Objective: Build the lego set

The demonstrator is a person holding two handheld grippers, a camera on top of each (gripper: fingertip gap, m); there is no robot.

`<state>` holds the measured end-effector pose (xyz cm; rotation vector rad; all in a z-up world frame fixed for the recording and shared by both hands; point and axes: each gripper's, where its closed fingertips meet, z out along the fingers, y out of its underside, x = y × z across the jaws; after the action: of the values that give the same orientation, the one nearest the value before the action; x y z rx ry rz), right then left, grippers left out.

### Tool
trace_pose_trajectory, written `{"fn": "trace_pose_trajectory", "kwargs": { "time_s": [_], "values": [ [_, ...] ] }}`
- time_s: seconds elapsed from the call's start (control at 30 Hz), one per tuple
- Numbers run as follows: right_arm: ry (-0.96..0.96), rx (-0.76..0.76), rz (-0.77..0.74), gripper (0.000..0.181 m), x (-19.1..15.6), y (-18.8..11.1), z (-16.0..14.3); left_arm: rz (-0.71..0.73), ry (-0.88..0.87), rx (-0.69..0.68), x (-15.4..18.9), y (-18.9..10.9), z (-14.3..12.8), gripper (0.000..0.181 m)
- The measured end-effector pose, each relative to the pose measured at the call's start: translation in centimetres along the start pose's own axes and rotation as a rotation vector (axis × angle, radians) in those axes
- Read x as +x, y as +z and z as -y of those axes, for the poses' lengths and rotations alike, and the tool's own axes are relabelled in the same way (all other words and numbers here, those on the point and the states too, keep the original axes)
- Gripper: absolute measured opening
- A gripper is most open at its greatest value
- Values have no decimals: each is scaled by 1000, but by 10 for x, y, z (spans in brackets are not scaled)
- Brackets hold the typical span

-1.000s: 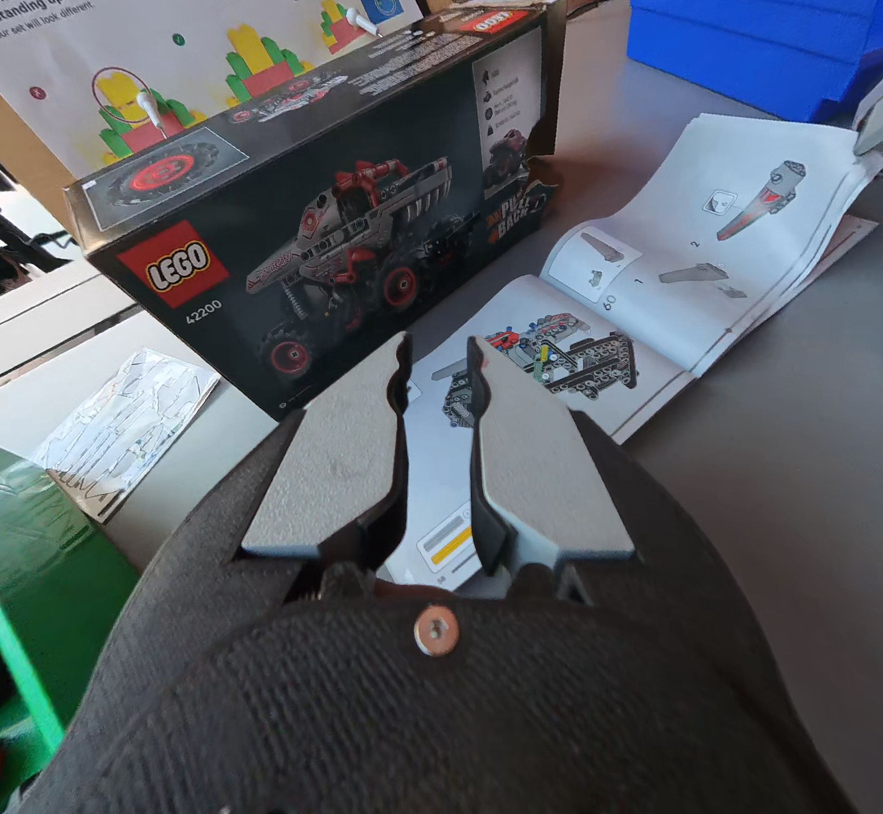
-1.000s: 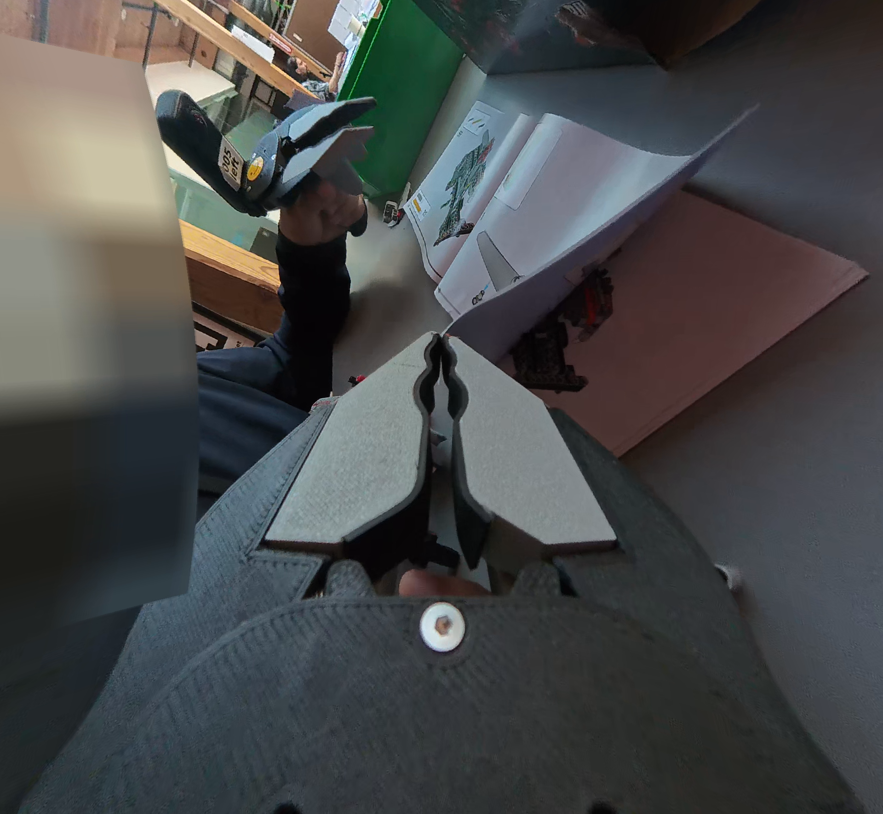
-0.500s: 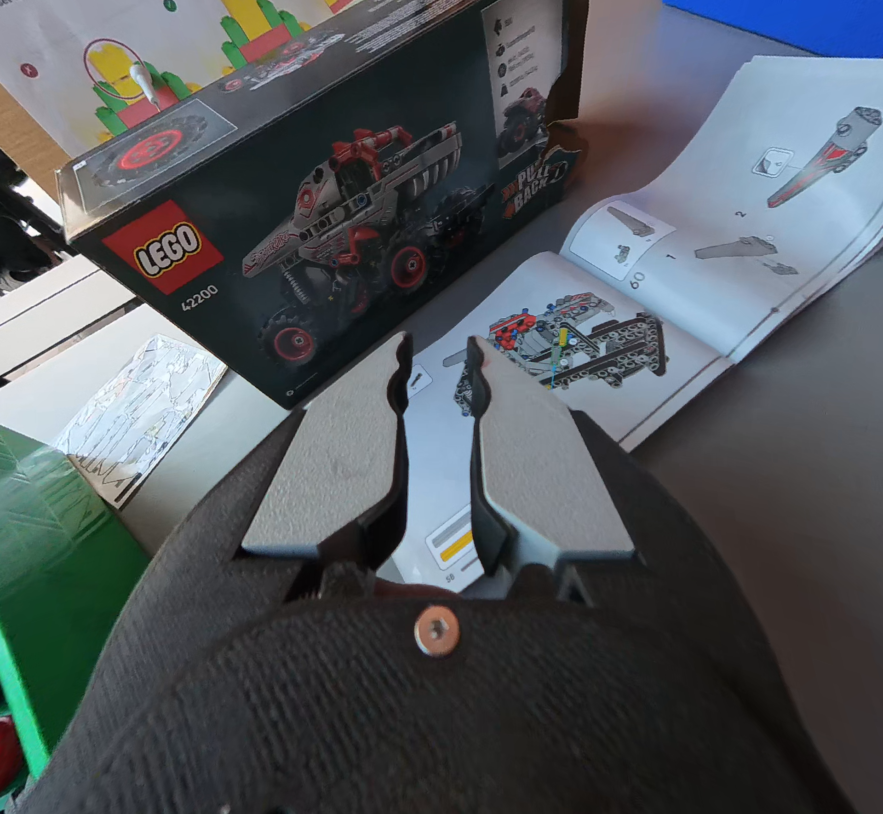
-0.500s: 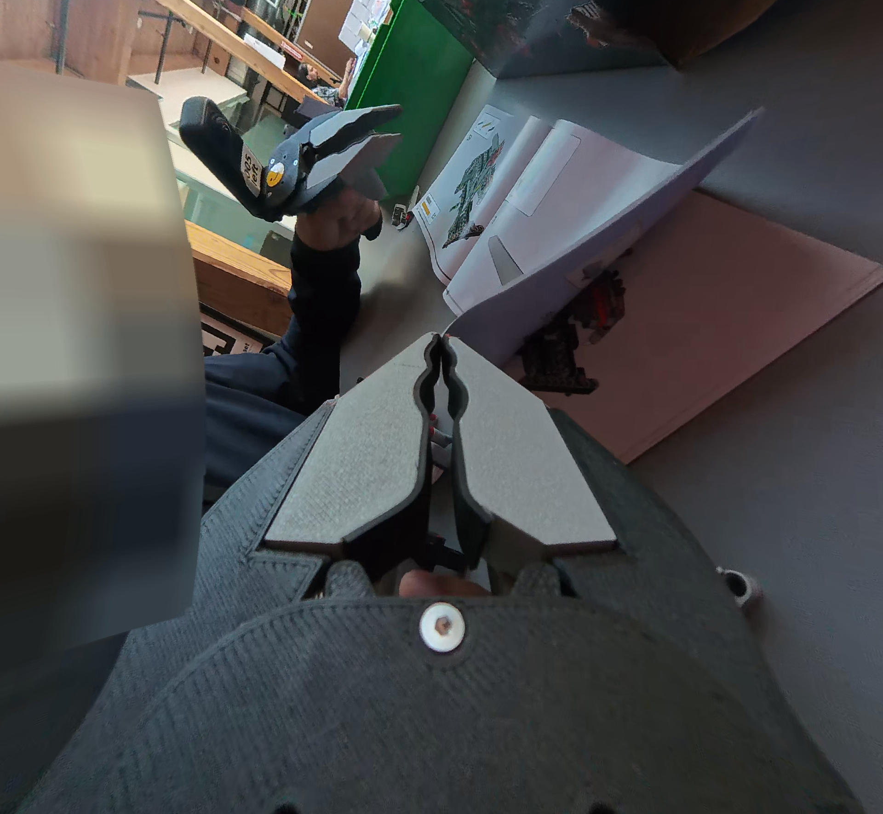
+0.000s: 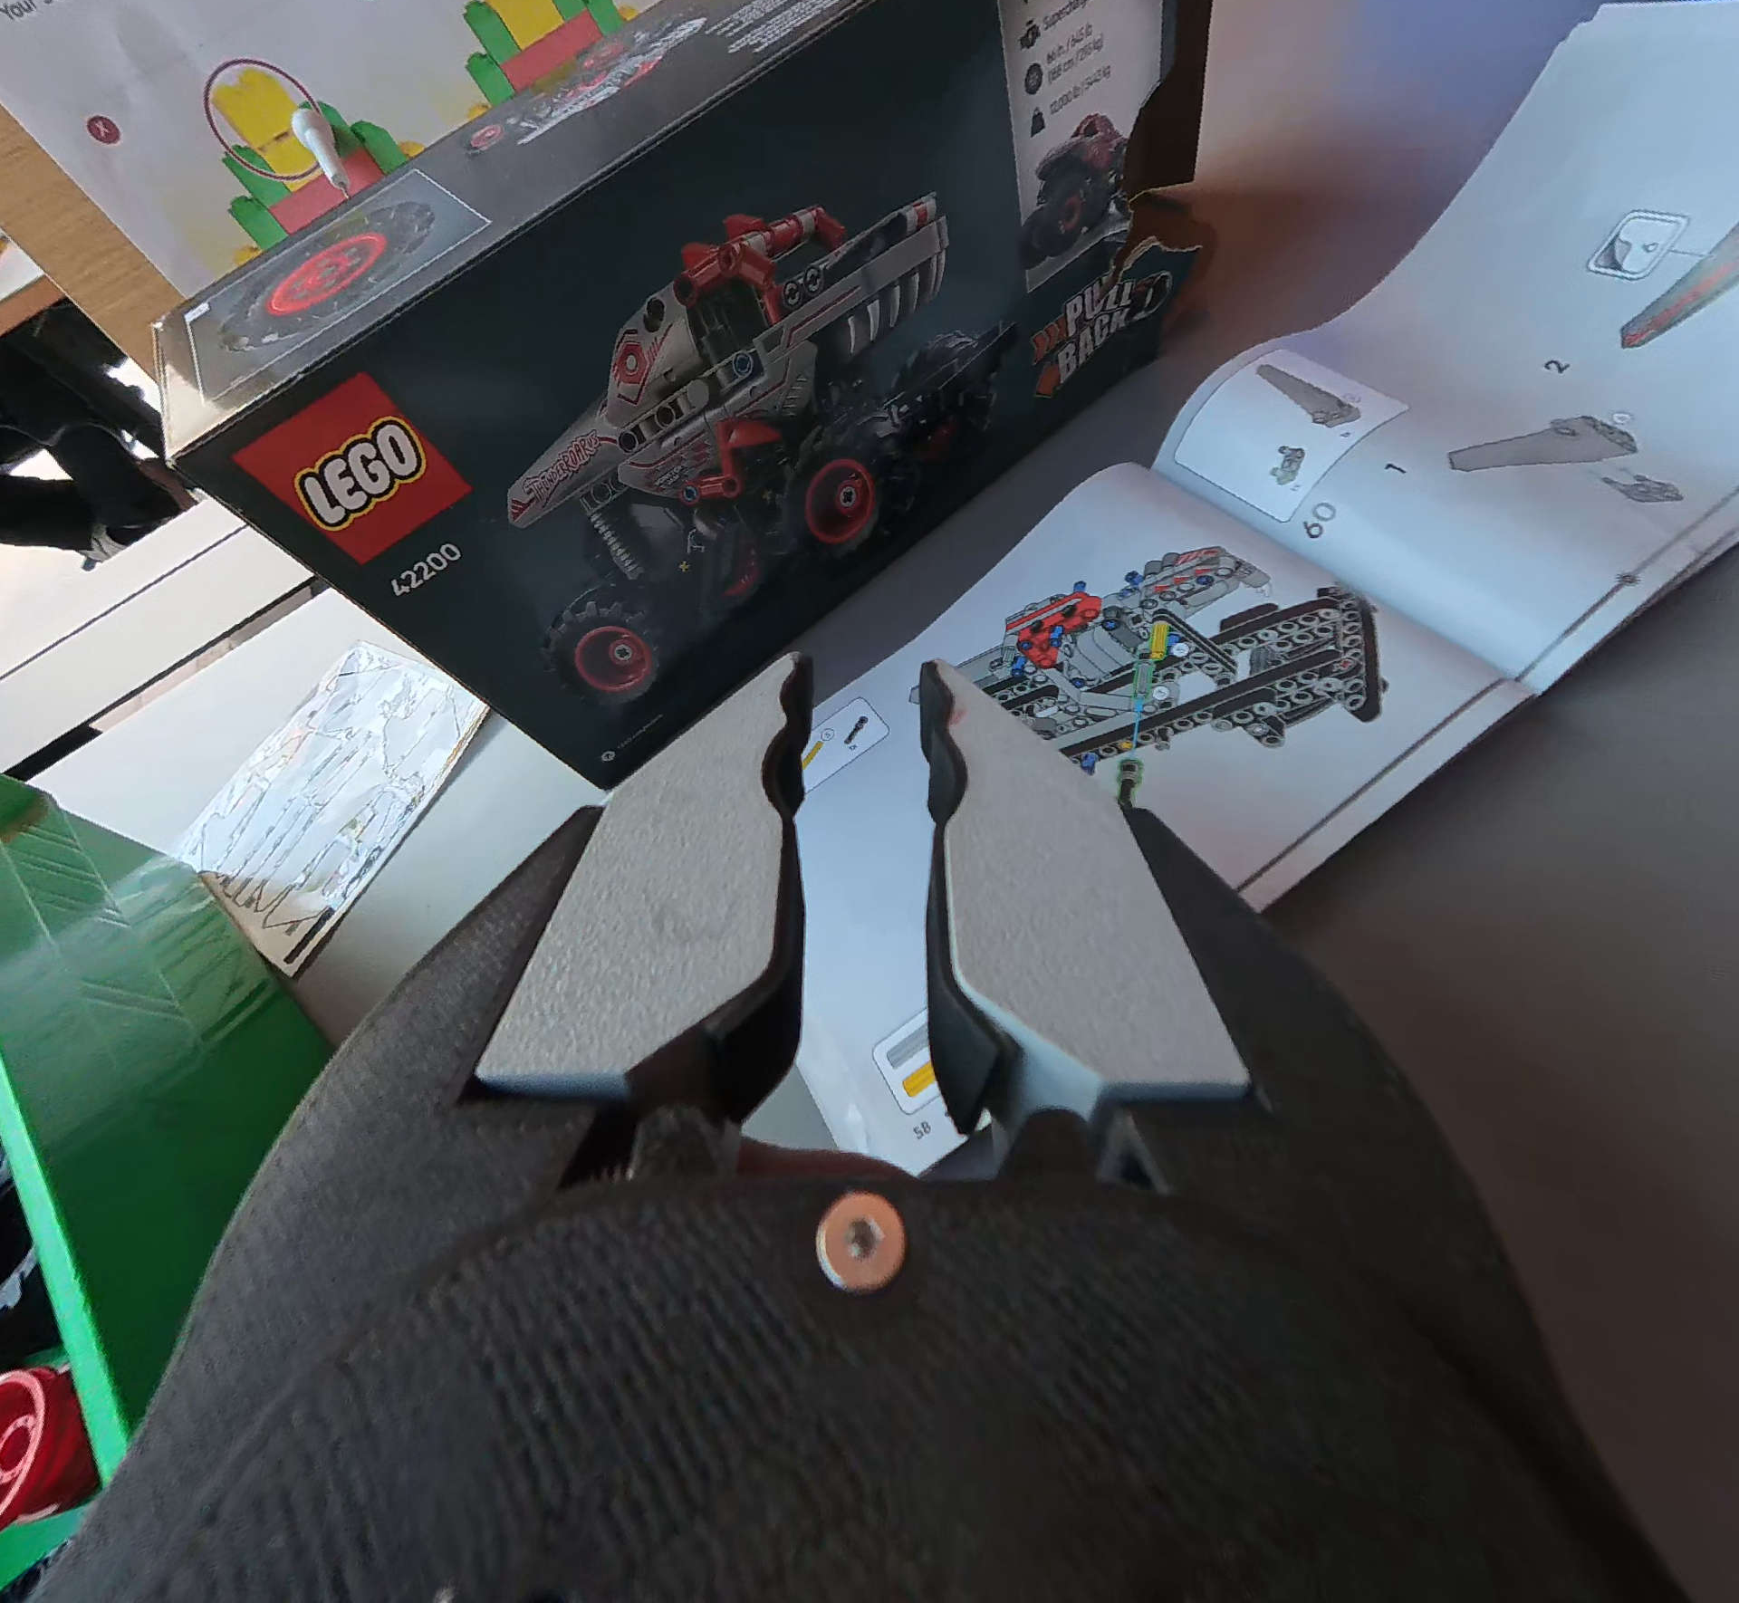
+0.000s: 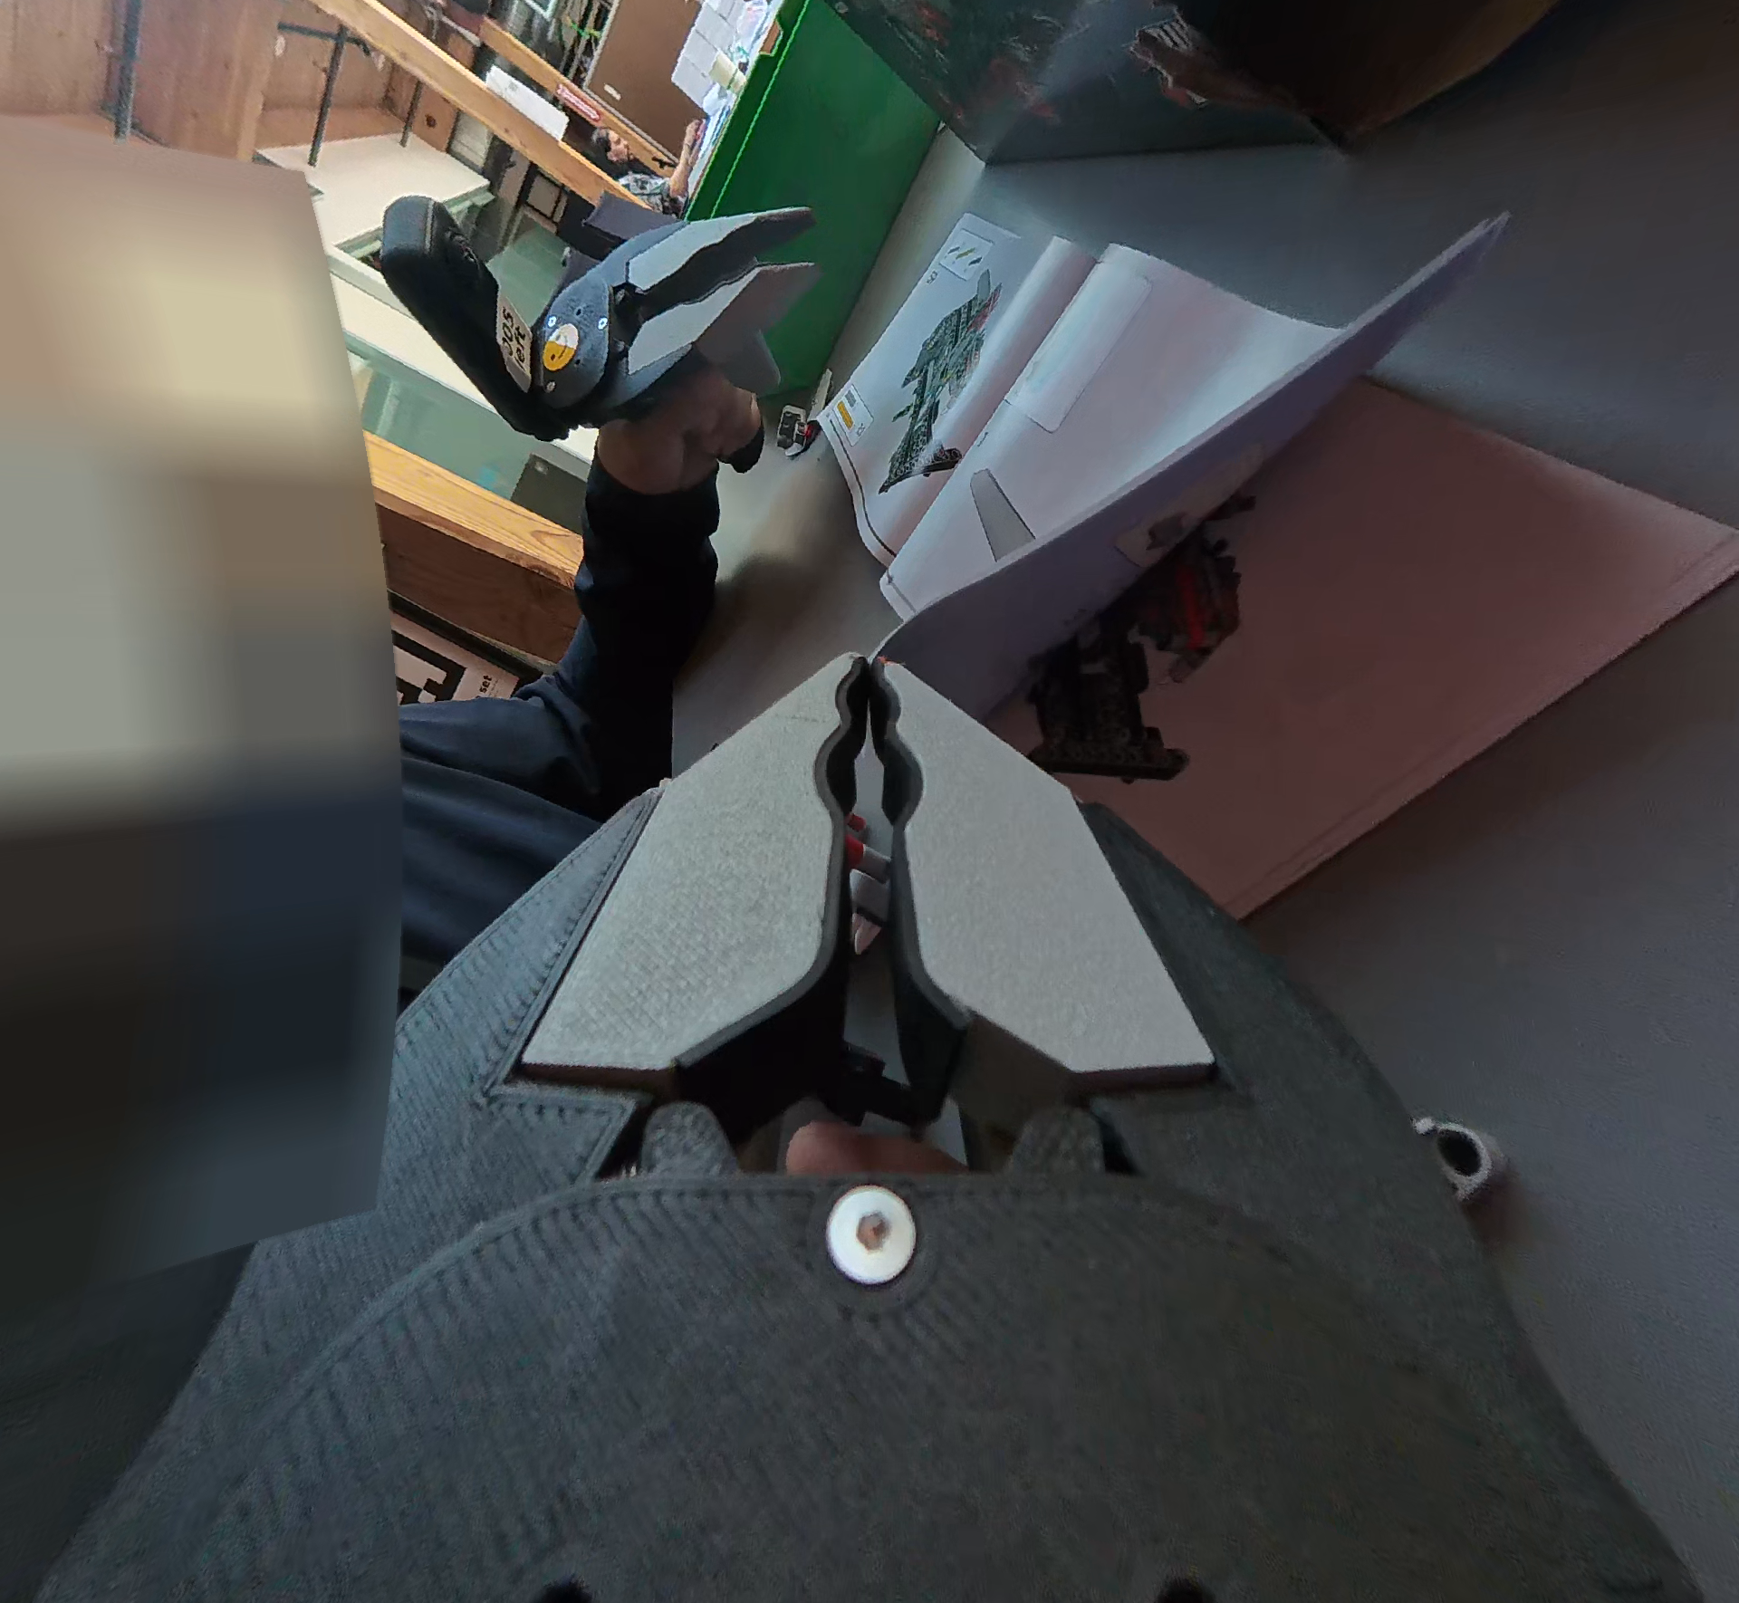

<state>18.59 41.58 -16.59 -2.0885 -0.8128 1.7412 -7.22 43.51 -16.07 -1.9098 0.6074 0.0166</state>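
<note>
Instruction booklet point(image 5: 1223, 636) — right page cut off by edge

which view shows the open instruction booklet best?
Left wrist view: the open white instruction booklet lies flat on the grey table, both pages readable beyond the open jaws. Right wrist view shows the booklet sideways, one page lifted by the right gripper, drawings small.

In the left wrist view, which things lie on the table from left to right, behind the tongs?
Green bin → sticker sheet → set box → open booklet.
</note>
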Motion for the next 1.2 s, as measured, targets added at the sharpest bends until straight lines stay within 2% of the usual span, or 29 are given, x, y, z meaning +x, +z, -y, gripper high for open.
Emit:
{"fn": "trace_pose_trajectory", "kwargs": {
  "time_s": [1.2],
  "values": [
    [10, -8, -22, 0, 7, 1, -2, 15, -38, 19, -8, -5, 3, 21]
  ]
}}
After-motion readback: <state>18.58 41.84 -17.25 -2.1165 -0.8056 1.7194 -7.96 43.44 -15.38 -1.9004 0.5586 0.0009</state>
